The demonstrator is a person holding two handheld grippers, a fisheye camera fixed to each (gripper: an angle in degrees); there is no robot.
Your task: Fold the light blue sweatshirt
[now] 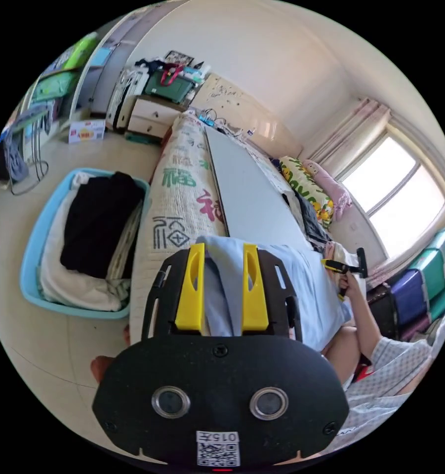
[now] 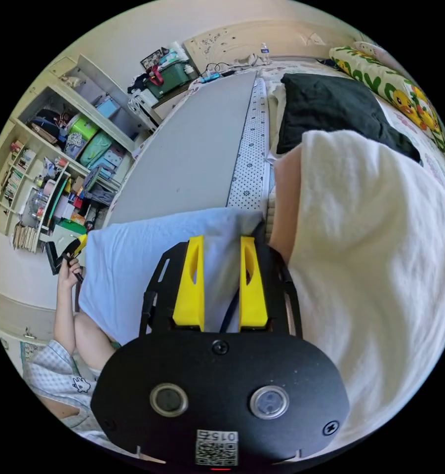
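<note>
The light blue sweatshirt [image 1: 306, 286] lies across the near end of a grey board [image 1: 252, 197] and hangs over its edge. In the left gripper view, my left gripper [image 1: 223, 252] has its yellow jaws close together with a fold of the blue cloth pinched between them. The right gripper [image 1: 344, 266] shows at the sweatshirt's far side, held in a hand. In the right gripper view, my right gripper [image 2: 222, 244] is shut on the other edge of the sweatshirt [image 2: 133, 256]. The left gripper [image 2: 64, 254] appears there beyond the cloth, held in a hand.
A blue basket [image 1: 32, 256] of black and white clothes stands on the floor beside the bed. A white blanket [image 2: 380, 247], a black garment [image 2: 331, 108] and a yellow patterned pillow [image 2: 395, 84] lie beside the board. Shelves [image 2: 59, 163] line the wall.
</note>
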